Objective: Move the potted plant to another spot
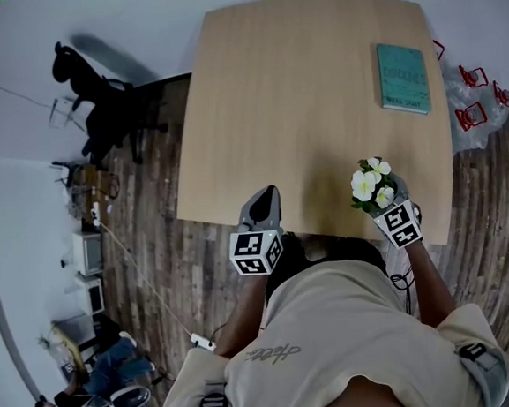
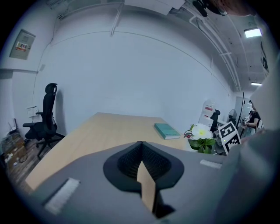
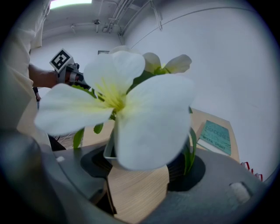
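Observation:
The potted plant (image 1: 372, 186), with white flowers and green leaves in a small white pot, is just over the wooden table's (image 1: 298, 88) front right edge. My right gripper (image 1: 383, 201) is shut on its pot. In the right gripper view the big white bloom (image 3: 131, 109) fills the frame, and the pot sits between the dark pads (image 3: 189, 165). My left gripper (image 1: 266, 199) hangs at the front edge of the table, left of the plant. Its jaws are shut with nothing in them (image 2: 141, 146). From the left gripper view the plant (image 2: 202, 138) shows to the right.
A teal book (image 1: 402, 77) lies at the table's far right. A black office chair (image 1: 95, 97) stands off the far left corner. Red clips and plastic (image 1: 471, 99) lie on the floor to the right. A seated person (image 1: 93, 381) is at the lower left.

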